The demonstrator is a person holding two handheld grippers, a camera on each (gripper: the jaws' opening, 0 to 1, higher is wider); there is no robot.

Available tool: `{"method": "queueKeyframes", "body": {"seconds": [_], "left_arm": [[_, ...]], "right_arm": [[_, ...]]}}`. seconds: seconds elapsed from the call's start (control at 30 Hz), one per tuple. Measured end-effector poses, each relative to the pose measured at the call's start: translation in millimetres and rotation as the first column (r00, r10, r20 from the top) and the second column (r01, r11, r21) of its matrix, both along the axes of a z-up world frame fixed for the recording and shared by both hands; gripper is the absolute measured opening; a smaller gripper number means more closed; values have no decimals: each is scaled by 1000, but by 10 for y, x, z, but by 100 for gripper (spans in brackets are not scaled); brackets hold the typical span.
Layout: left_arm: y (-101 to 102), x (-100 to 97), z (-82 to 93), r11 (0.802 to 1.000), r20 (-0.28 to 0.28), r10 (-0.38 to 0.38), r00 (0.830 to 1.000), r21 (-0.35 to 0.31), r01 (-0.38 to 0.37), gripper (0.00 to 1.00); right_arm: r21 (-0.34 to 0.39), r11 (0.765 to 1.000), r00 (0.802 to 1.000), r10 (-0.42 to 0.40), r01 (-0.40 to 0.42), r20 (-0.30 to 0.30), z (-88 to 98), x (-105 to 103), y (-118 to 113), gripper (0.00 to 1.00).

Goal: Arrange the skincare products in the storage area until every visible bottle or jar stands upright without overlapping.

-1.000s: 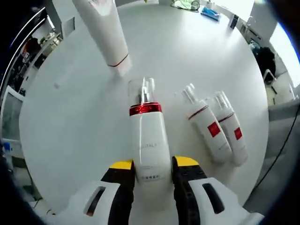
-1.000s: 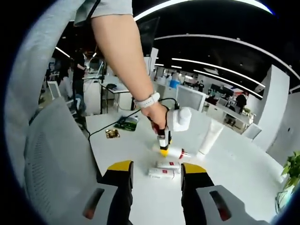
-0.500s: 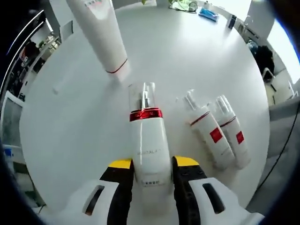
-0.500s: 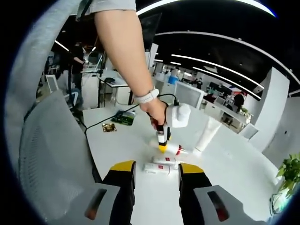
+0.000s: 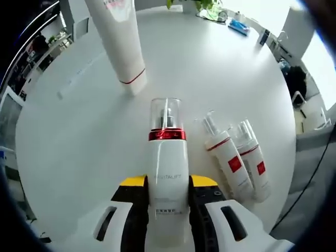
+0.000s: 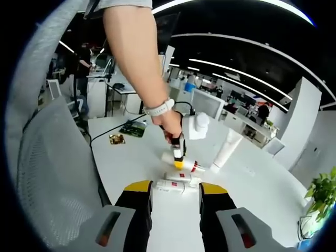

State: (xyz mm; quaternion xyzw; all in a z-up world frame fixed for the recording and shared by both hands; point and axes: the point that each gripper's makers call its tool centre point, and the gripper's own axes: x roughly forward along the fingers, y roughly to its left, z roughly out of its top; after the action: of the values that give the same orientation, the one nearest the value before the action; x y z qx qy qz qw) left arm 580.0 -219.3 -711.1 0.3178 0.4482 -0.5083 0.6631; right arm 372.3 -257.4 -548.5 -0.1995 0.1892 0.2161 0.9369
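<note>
A white bottle with a red band and a clear cap sits between the jaws of my left gripper, which is shut on its lower body. A tall white tube stands upright beyond it. To the right, two small white pump bottles with red labels lie side by side on the white table. In the right gripper view, a person's hand holds the left gripper over the red-banded bottle, with the lying bottles and the tube close by. My right gripper stands open and holds nothing.
A grey mesh chair back rises at the left of the right gripper view. A cable and a small green board lie at the table's far side. A potted plant stands at the right. Small items lie at the table's far edge.
The red-banded bottle now sits deeper between the left jaws, and its cap end points more upward. Both views have shifted slightly with the hands. The lying bottles and the tube have not moved.
</note>
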Motion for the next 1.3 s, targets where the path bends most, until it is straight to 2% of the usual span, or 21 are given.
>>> {"method": "queueKeyframes", "body": {"seconds": [0.07,0.13,0.23,0.33,0.4,0.43,0.5,0.57,0.63,0.67,0.8,0.83,0.87,0.97,1.0,1.07,1.13,1.17,1.2,1.27,1.3], "left_arm": [[3,48,28,1000,23,18,1000,-15,-17,25],[-9,72,100,998,9,50,999,-48,-50,25],[-35,127,264,988,16,100,995,-122,-97,25],[-38,125,365,981,25,108,994,-163,-103,25],[-24,111,453,971,18,135,991,-200,-129,25],[-47,82,509,961,-7,150,989,-234,-148,25],[-86,57,666,946,24,145,989,-297,-132,24],[-108,-13,773,929,-2,168,986,-336,-159,24],[-132,-62,912,904,4,189,982,-390,-173,24],[-141,-114,992,879,-27,222,975,-427,-212,24],[-152,-274,1179,826,-52,259,965,-505,-249,24],[-151,-333,1250,797,-70,282,957,-538,-274,24],[-149,-380,1287,783,-82,289,954,-553,-284,24],[-135,-551,1439,724,-113,323,939,-610,-323,24],[-125,-605,1507,681,-143,349,926,-640,-356,24],[-97,-698,1582,627,-183,375,909,-672,-395,25],[-62,-762,1633,596,-200,393,898,-688,-414,25],[-48,-829,1679,570,-218,402,890,-701,-429,25],[-28,-876,1697,569,-216,398,892,-704,-425,25],[2,-938,1728,569,-198,398,896,-712,-410,25],[18,-972,1759,561,-202,400,894,-718,-413,25]], "right_arm": [[-8,1000,1000,-1,1,0,-4,1,-5,28],[-14,1000,1000,0,0,-1,-9,1,-5,28],[-17,1000,1000,4,-4,-2,-11,1,2,28],[-17,1000,1000,11,-11,-5,-15,0,12,28],[-17,1000,1000,21,-21,-6,-17,-5,29,28],[-18,1000,1000,24,-24,-7,-19,-7,35,28],[-12,999,999,33,-33,-14,-33,-16,54,28],[-9,999,999,35,-35,-17,-38,-18,58,28],[-1,999,999,41,-41,-20,-38,-23,74,28],[1,999,999,46,-46,-22,-41,-28,83,28],[38,998,998,54,-53,-39,-50,-39,105,28],[69,996,998,54,-51,-41,-39,-39,111,28],[86,995,997,54,-49,-50,-44,-42,115,29],[184,982,997,56,-44,-56,0,-39,163,33],[208,977,997,54,-41,-58,13,-34,154,33],[275,961,996,43,-22,-72,38,-28,145,35],[341,940,996,34,-5,-82,81,-17,129,36],[354,935,995,20,15,-96,89,-18,107,38],[343,939,997,23,3,-71,148,-3,83,38],[379,925,997,32,-6,-64,239,4,120,38],[393,920,998,39,-14,-58,299,21,134,39]]}}
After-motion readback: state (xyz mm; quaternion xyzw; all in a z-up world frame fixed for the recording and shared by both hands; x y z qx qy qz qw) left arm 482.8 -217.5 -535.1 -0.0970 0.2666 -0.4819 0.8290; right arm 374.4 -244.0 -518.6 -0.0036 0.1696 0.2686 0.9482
